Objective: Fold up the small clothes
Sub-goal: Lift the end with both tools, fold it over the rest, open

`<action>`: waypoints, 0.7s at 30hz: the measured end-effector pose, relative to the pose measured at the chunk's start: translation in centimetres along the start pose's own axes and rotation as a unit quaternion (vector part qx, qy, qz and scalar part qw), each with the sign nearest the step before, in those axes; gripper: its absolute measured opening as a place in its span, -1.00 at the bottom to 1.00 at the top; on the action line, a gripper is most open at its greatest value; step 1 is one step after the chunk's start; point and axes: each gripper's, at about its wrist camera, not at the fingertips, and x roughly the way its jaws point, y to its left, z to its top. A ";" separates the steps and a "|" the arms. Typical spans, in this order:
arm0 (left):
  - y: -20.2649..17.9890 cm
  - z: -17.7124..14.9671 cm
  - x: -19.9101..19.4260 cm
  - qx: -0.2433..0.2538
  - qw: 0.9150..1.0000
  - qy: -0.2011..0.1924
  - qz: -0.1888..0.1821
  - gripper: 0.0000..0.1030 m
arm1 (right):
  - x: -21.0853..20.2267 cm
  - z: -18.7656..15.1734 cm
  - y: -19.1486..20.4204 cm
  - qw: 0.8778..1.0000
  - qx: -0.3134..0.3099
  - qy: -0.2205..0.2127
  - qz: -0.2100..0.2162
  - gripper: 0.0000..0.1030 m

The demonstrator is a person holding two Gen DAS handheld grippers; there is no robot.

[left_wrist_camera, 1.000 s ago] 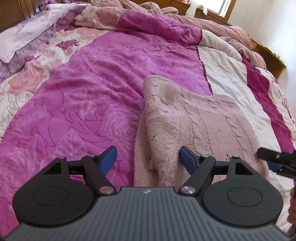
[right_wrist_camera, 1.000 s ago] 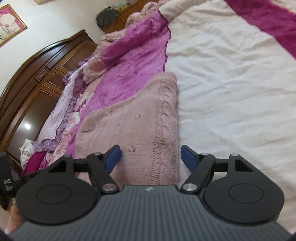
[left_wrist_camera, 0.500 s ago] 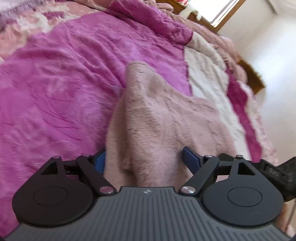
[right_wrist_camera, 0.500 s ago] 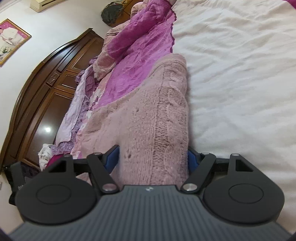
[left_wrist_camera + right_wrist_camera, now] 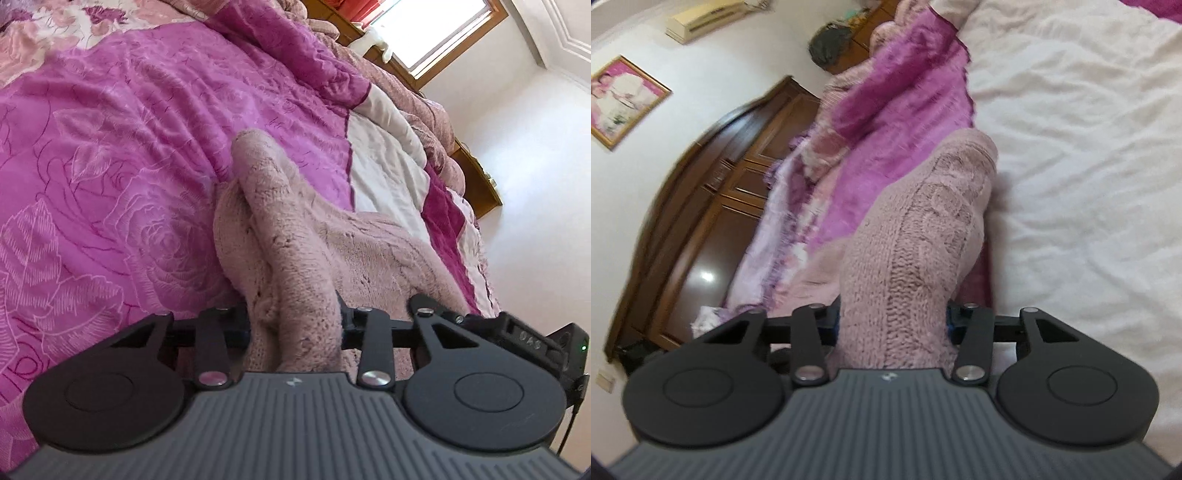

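Observation:
A fluffy pink cable-knit garment (image 5: 369,251) lies on the bed, its near edge gathered up into a ridge. My left gripper (image 5: 295,326) has its jaws closing, with a thick fold of that knit bunched between them and the pads pressing into it. In the right wrist view the same pink knit (image 5: 923,229) rises in a steep fold off the bedspread. My right gripper (image 5: 892,319) is closing too, its blue pads squeezing the ribbed edge. The black body (image 5: 524,338) of the right-hand tool shows close beside the left one.
A magenta rose-patterned quilt (image 5: 129,166) covers the bed left of the garment, and a white panel (image 5: 1089,184) lies to its right. A dark wooden wardrobe (image 5: 701,206) stands beyond the bed. A wooden bed frame (image 5: 476,177) and a window (image 5: 443,33) are at the far side.
Both grippers went from wide open around the garment's near edge to narrowed onto it. The knit has bunched and risen between the fingers, and both views have tilted.

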 end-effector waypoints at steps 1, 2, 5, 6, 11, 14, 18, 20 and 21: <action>-0.5 0.1 -0.3 0.003 1.000 -0.003 -0.004 -0.20 | -0.5 0.2 0.3 1.000 0.003 -0.002 0.009 -0.06; -1.1 0.1 -0.6 0.007 1.000 -0.007 -0.008 -0.20 | -0.8 0.3 0.5 1.000 0.006 -0.004 0.015 -0.07; -2.9 0.1 -1.2 0.018 1.000 -0.009 -0.020 -0.20 | -2.6 0.7 1.2 1.000 -0.006 -0.015 0.018 -0.07; -3.6 0.0 -1.3 0.023 0.999 -0.007 -0.026 -0.20 | -3.4 0.7 1.3 1.000 -0.008 -0.020 0.019 -0.07; -7.7 -1.4 -1.3 0.043 0.998 0.005 -0.056 -0.20 | -8.2 1.3 0.2 0.999 -0.007 -0.040 0.017 -0.07; -9.9 -2.9 -1.0 0.052 0.996 0.015 -0.074 -0.20 | -11.3 1.4 -1.3 0.999 0.002 -0.053 0.009 -0.07; -12.4 -5.4 0.9 0.075 0.993 0.046 -0.074 -0.20 | -13.8 0.7 -4.1 0.998 0.022 -0.064 -0.020 -0.07; -12.8 -6.6 2.3 0.078 0.992 0.071 -0.063 -0.20 | -14.3 0.0 -6.3 0.996 0.047 -0.060 -0.045 -0.07; -13.0 -7.2 3.0 0.085 0.992 0.080 -0.054 -0.20 | -14.2 -0.3 -7.4 0.995 0.059 -0.056 -0.054 -0.07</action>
